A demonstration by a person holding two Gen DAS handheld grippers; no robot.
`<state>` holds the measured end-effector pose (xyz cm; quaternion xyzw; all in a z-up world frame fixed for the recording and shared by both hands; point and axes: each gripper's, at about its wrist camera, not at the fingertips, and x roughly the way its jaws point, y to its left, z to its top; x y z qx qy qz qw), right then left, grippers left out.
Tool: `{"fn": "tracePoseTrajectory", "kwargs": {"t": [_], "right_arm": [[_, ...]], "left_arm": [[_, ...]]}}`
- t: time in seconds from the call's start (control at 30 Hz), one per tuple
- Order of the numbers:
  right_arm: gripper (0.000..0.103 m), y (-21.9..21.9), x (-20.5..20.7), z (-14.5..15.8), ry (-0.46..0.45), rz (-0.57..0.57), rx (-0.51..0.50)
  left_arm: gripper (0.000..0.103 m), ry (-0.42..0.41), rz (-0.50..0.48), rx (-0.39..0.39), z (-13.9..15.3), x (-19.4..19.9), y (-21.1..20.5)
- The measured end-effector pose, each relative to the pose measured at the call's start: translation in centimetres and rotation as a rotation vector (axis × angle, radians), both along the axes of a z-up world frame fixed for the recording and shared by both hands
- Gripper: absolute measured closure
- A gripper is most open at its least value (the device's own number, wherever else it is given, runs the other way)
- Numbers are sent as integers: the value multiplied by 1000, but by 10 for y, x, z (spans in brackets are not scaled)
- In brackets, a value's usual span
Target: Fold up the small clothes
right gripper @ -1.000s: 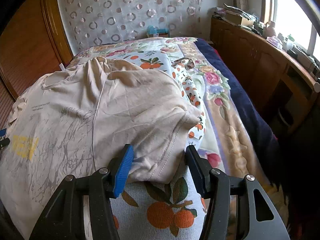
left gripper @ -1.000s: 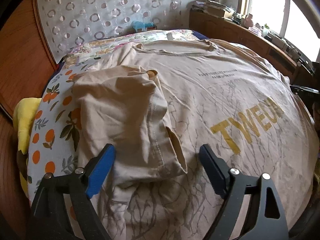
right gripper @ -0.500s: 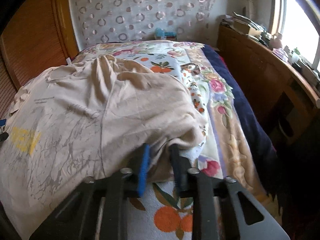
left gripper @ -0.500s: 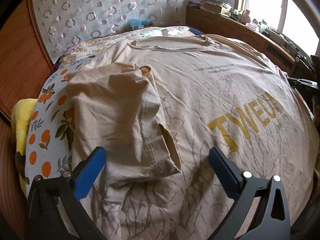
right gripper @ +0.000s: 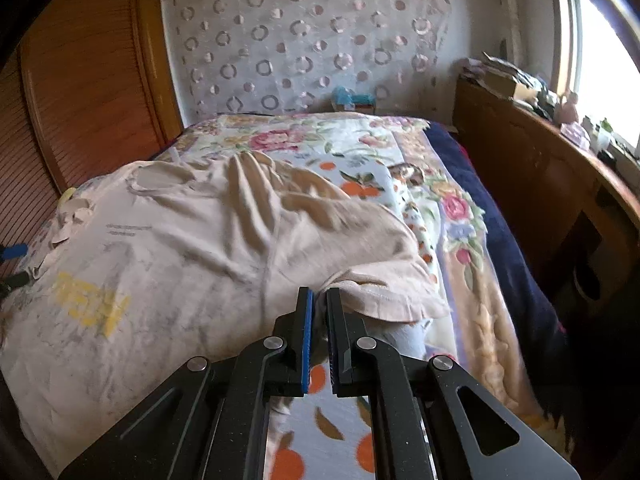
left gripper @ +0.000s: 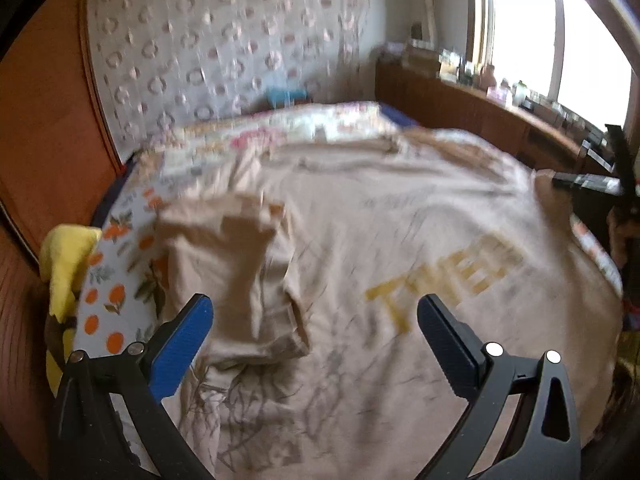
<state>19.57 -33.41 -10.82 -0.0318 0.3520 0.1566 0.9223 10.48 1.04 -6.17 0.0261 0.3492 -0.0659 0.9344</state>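
Beige cotton T-shirt [left gripper: 400,240] with yellow block lettering and a grey branch print lies spread, front up, across the bed [right gripper: 360,148], which is covered by a floral and orange-fruit patterned blanket [right gripper: 452,208]. In the left wrist view, one short sleeve [left gripper: 236,272] is folded inward onto the chest, its hem lying just ahead of the left gripper [left gripper: 314,330]. That gripper's blue-padded fingers [left gripper: 182,344] stand wide apart above the lower part of the shirt and hold nothing. This view is blurred, so finer creases cannot be made out.

In the right wrist view, the right gripper [right gripper: 319,334] has its fingers [right gripper: 306,336] drawn nearly together, pinching the hem of the other sleeve [right gripper: 384,296] at the shirt's edge. The cloth rises into ridges that run from the pinch toward the neckline [right gripper: 160,180]. The sleeve hangs over the blanket's fruit print beside the gripper.

A yellow cloth [left gripper: 68,260] sits at the bed's left edge, against the wooden panel [left gripper: 40,120]. Behind the bed hangs a white curtain with ring patterns [right gripper: 304,40]. A wooden cabinet [right gripper: 540,184] runs beneath the bright window [right gripper: 600,52], its top crowded with small items.
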Motion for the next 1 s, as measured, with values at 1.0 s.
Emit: {"fn": "tracePoseTrajectory", "kwargs": {"t": [1.0], "right_arm": [[67,23,-17,-7,55,101,-1]], "left_arm": [[0,-148,-61,-67,22,-50,-52]]}}
